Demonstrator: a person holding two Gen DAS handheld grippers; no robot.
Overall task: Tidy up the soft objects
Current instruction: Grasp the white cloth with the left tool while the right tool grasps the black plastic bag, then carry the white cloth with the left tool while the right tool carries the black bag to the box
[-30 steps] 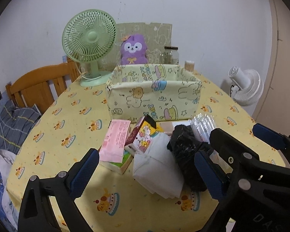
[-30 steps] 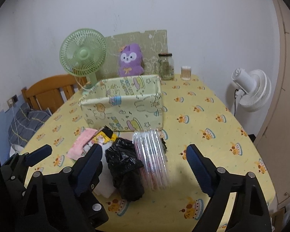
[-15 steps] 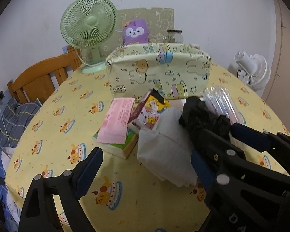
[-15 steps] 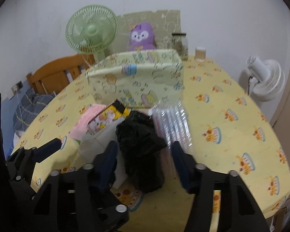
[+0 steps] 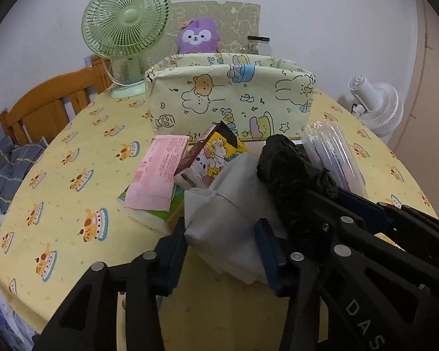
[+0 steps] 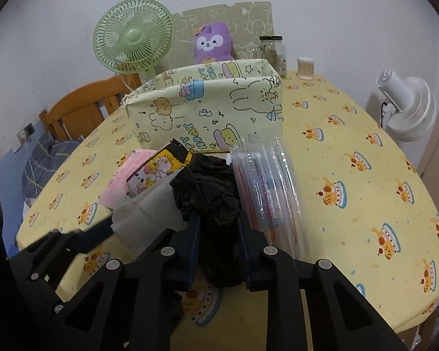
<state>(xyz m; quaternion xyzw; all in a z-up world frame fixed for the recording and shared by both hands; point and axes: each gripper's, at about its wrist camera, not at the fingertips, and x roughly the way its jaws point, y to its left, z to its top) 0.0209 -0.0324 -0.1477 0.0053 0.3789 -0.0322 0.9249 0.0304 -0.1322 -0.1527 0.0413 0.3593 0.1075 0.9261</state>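
both grippers closed on soft bundles

the left gripper (image 5: 221, 251) sits low at the near edge of the surface (image 5: 82, 175), and its fingers (image 5: 172, 251) have just been closing; they now press on either side of the white bag (image 5: 228, 216), a soft pale bundle lying in the middle of the clutter. the right gripper (image 6: 218, 242) is just beside it, and its fingers (image 6: 191, 245) have also just been closing; they pinch the near end of the black bag (image 6: 210, 193), a crumpled dark plastic roll that touches the white bag's right side.

left of the white bag a cartoon pack (image 5: 210, 158) leans tilted against a pink pack (image 5: 158, 172), which lies on a green box (image 5: 149, 213). right of the black bag a clear sleeve (image 6: 266, 187) with red-marked contents lies flat, touching it.

behind this pile stands an open yellow fabric bin (image 5: 231, 102) printed with animals, its near wall just beyond the packs. further back along the wall are a green fan (image 5: 125, 26), a purple plush (image 6: 213, 44) in front of a printed board, a glass jar (image 6: 273, 52) and a small swab tub (image 6: 305, 67). a wooden chair (image 5: 52, 105) stands at the far left edge of the surface, and a white fan (image 6: 406, 111) stands off to the right, beyond it.
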